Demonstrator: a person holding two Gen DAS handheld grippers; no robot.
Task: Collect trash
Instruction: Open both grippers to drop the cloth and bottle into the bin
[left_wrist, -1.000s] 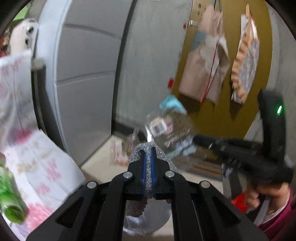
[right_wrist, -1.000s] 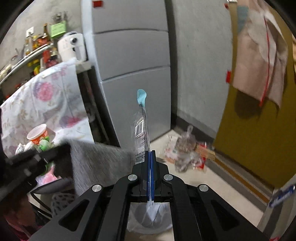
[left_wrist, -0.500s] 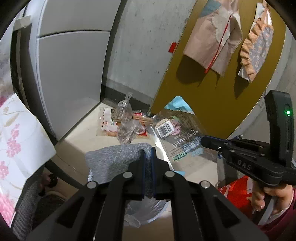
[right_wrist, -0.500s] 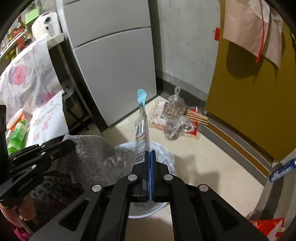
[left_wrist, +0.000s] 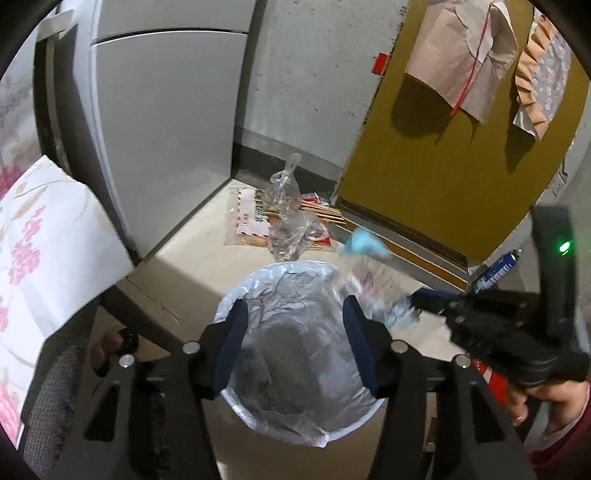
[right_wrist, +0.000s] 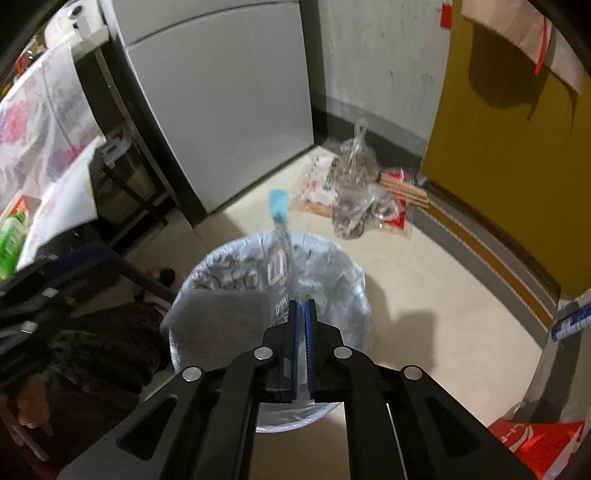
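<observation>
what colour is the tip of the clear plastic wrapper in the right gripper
Light blue tip on the clear plastic wrapper; clearest in the right wrist view.

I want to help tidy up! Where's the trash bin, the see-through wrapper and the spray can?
trash bin (left_wrist: 236, 301): left wrist view, lined rim.
clear plastic wrapper (right_wrist: 277, 266): right wrist view, barcode label.
spray can (left_wrist: 499, 268): left wrist view, blue body.

One lined bin (left_wrist: 295, 354), one grey cloth (right_wrist: 218, 325), one clear wrapper (right_wrist: 282, 258), two tied bags (left_wrist: 288, 206) on the floor.
</observation>
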